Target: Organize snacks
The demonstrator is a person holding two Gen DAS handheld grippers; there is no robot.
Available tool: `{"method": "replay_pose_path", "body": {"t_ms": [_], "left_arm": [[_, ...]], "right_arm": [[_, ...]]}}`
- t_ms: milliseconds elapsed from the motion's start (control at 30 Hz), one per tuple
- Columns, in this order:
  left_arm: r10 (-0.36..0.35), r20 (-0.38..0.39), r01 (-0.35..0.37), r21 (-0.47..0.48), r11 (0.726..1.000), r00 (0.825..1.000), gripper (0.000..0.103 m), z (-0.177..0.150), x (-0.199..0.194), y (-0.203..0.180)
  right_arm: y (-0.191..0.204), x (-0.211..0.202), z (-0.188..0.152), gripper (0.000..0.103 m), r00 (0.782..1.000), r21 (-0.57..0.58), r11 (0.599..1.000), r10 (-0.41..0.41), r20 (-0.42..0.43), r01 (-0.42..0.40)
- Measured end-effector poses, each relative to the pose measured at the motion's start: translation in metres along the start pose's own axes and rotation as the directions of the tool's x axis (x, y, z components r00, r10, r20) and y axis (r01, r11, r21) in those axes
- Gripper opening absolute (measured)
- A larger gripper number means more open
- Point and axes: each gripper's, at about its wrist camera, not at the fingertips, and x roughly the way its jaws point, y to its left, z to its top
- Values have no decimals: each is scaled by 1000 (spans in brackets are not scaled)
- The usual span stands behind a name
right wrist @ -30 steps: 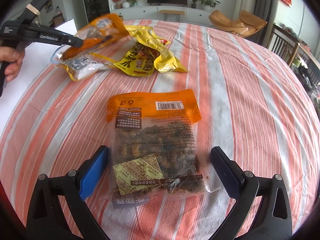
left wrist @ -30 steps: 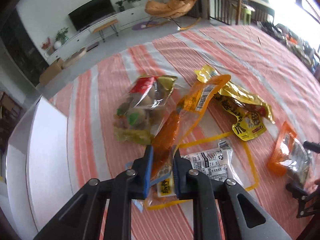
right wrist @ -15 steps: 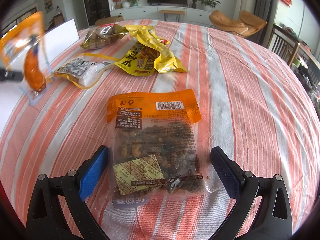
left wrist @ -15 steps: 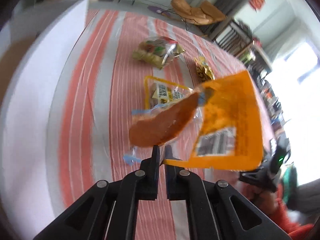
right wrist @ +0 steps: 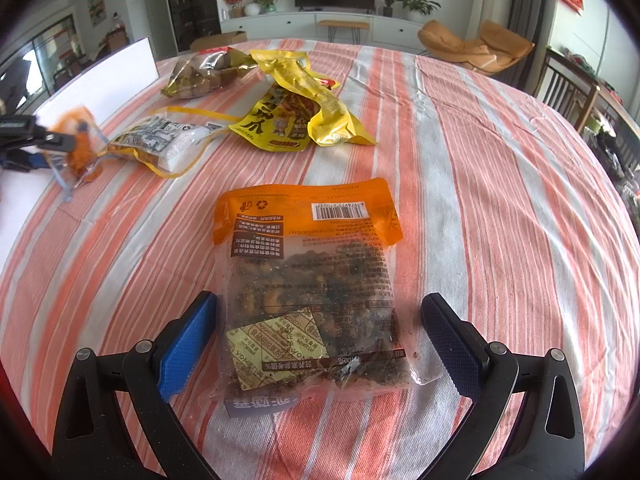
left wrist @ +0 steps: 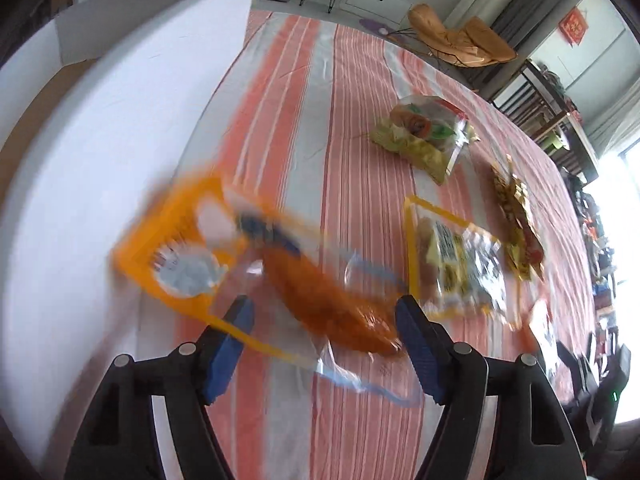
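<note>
Right half of the worktop (right wrist: 500,184) is wide open striped cloth, easy passage there. Left-back is crowded: yellow pouch (right wrist: 298,108), clear bag (right wrist: 206,70) behind it and a flat white pack (right wrist: 160,146) sit close together. The white box (left wrist: 120,92) walls off the left edge. The dark pack (right wrist: 312,296) fills the near middle.

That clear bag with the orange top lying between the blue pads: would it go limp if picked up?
Probably. The orange-topped snack bag is thin, wrinkled film, so it should sag. Its loose dark pieces would likely slide downward. The glossy plastic may slip between the right gripper's pads.
</note>
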Motion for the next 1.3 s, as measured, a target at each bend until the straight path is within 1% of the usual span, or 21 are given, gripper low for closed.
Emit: {"method": "replay_pose_path", "body": {"t_ms": [100,167,267,333,400,467,567,633,667,700,733,767,800,833,867,967,1033,1100,1133,1167,1300], "left_arm": [[4,20,-3,-32,999,1000,73,19,13,-1],[7,10,-7,-63,998,1000,74,31,22,-6],[52,11,-51,-70,996,999,76,43,29,-15],[106,3,-106,-56,993,994,81,49,37,-24],[161,-1,-161,-23,987,987,86,50,42,-33],[275,0,-275,24,961,962,100,46,48,-42],[375,3,-375,38,926,927,103,40,47,-40],[368,2,-368,55,928,930,103,32,44,-39],[377,3,-376,77,923,926,103,27,42,-40],[376,21,-376,103,921,926,103,21,39,-42],[378,31,-378,125,917,925,100,18,37,-43],[365,49,-367,175,914,930,87,12,33,-47],[345,53,-349,197,916,937,78,9,30,-48],[323,51,-326,221,919,945,61,6,27,-49],[336,46,-337,242,910,941,57,5,23,-50],[347,32,-341,284,896,937,55,1,18,-47],[335,19,-326,285,901,942,59,0,17,-43],[353,24,-344,298,891,935,74,2,21,-45],[365,30,-356,306,883,931,89,0,22,-47],[377,40,-369,324,871,925,96,-1,26,-51],[402,107,-412,359,837,910,102,-8,32,-62]], "right_arm": [[0,0,0,102,1000,-1,1000,1,0,-1],[0,0,0,102,1000,-1,1000,1,0,-1],[0,0,0,102,1000,-1,1000,0,0,0],[0,1,0,102,1000,-2,1000,1,0,-1],[0,1,0,102,1000,-2,1000,1,0,-1],[0,1,0,102,1000,-2,1000,1,0,-1],[0,1,0,103,1000,-2,1000,1,0,-1],[0,1,0,103,1000,-3,1000,2,0,-2],[0,1,0,103,1000,-3,1000,2,0,-2],[0,1,0,103,1000,-3,1000,2,0,-2],[0,1,0,103,1000,-3,1000,2,0,-2],[0,1,0,103,1000,-3,1000,2,0,-2],[0,1,0,103,1000,-3,1000,2,0,-2],[0,1,0,103,1000,-3,1000,2,0,-2],[0,1,0,103,1000,-3,1000,2,0,-2],[0,1,0,103,1000,-4,1000,2,0,-2],[0,1,0,103,1000,-4,1000,3,0,-3],[0,1,0,103,1000,-4,1000,3,0,-3],[0,1,0,103,1000,-4,1000,3,0,-3],[0,1,0,103,1000,-4,1000,3,0,-3],[0,0,0,103,1000,-5,1000,4,0,-4]]}}
